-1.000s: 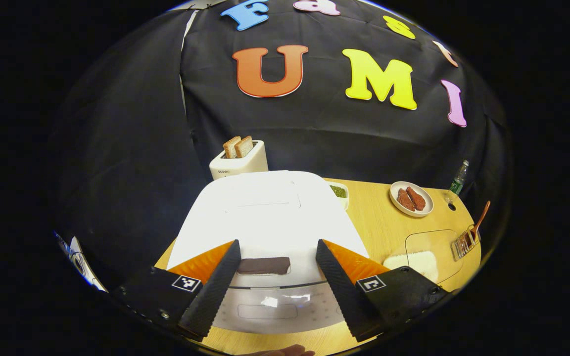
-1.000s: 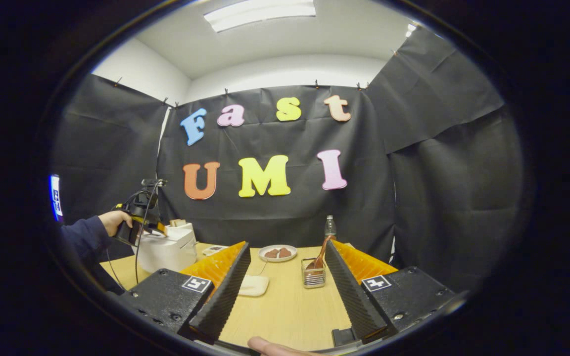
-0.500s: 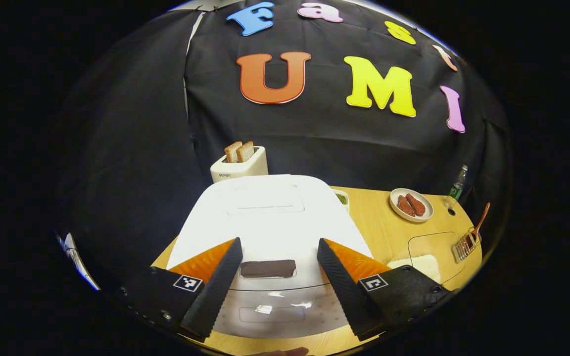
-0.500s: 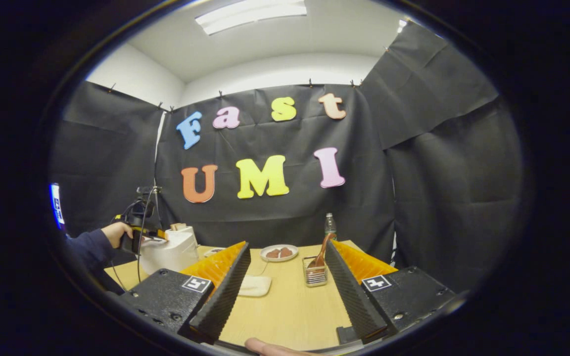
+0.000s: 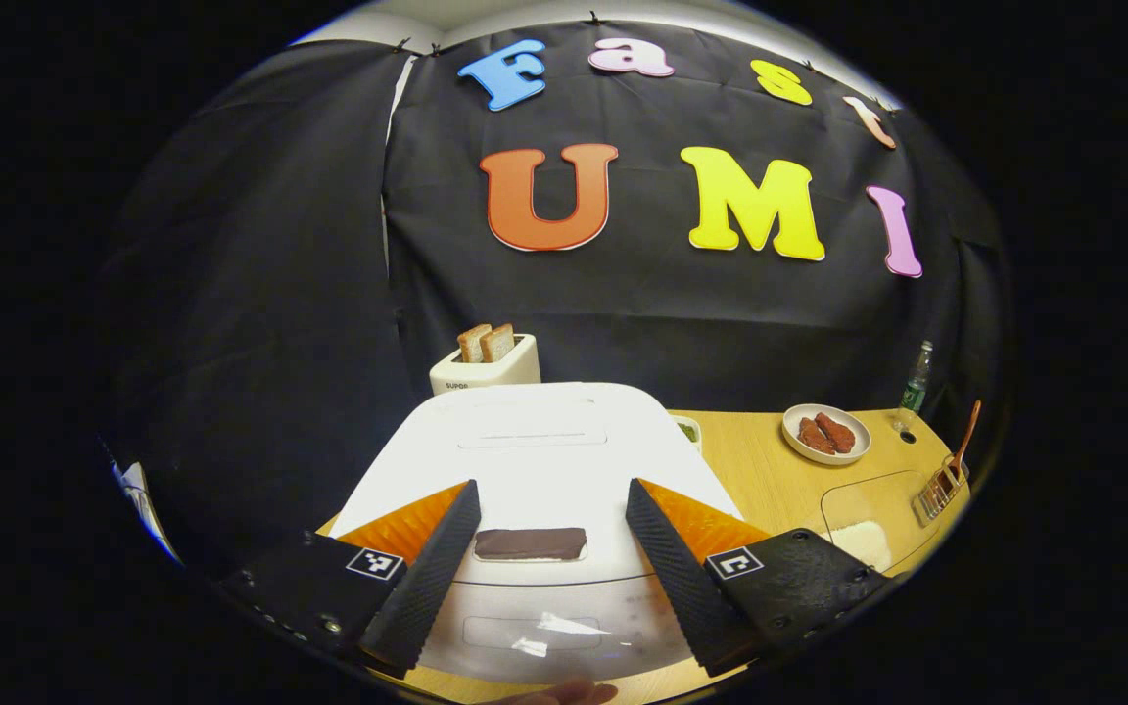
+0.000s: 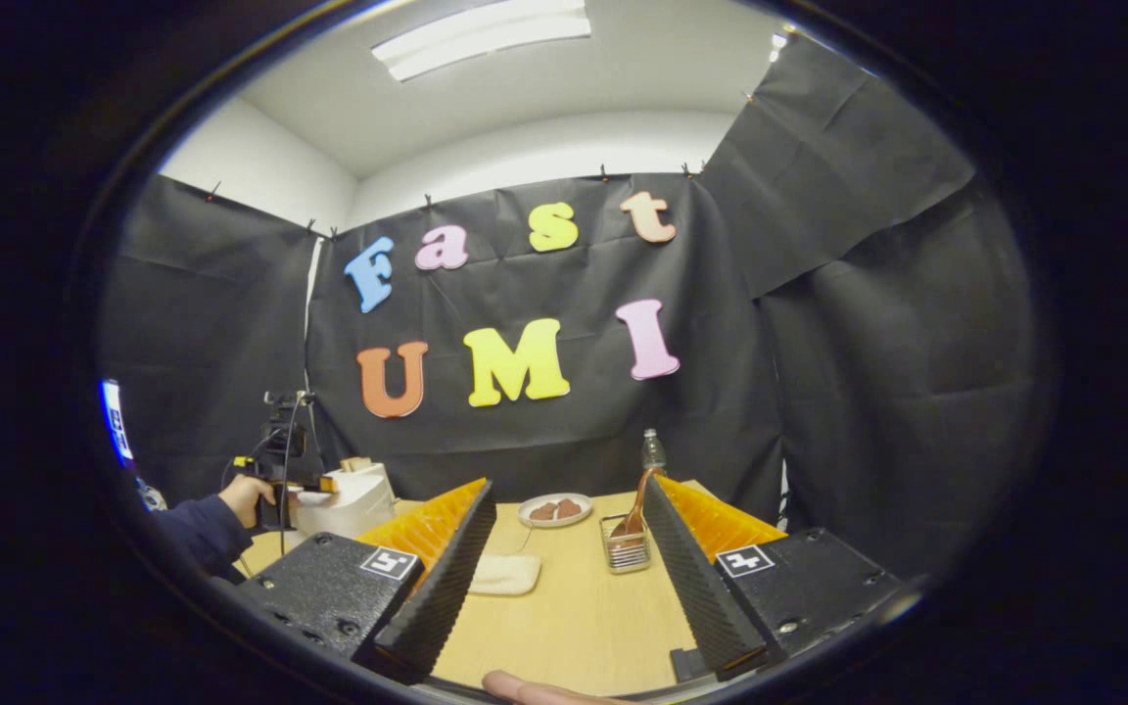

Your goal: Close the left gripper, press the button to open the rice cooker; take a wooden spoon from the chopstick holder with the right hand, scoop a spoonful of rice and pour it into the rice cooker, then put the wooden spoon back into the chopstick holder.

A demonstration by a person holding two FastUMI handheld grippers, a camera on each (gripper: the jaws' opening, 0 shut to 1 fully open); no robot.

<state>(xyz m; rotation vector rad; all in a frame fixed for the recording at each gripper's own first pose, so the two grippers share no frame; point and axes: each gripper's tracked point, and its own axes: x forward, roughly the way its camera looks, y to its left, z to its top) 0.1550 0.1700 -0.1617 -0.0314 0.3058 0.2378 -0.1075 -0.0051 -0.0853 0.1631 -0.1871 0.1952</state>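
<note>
The white rice cooker (image 5: 535, 450) stands lid down right in front of my left gripper (image 5: 551, 487). This gripper is open, its fingers straddling the dark button (image 5: 530, 543) on the cooker's front edge without touching it. The wooden spoon (image 5: 963, 446) stands in the wire chopstick holder (image 5: 938, 490) at the far right. White rice (image 5: 858, 537) lies in a clear container. My right gripper (image 6: 568, 487) hangs open and empty above the table, with the chopstick holder (image 6: 626, 551), spoon (image 6: 637, 499) and rice (image 6: 505, 573) ahead. A hand holds the left gripper (image 6: 280, 480) at the cooker (image 6: 344, 501).
A toaster (image 5: 484, 367) with two bread slices stands behind the cooker. A plate of sausages (image 5: 826, 434), a green bottle (image 5: 914, 377) and a small dish of green food (image 5: 687, 431) sit at the back of the wooden table (image 6: 574, 617).
The left gripper has dropped lower at the cooker's front and tilted up a little; it stays open. The right gripper has barely moved, tilting slightly upward.
</note>
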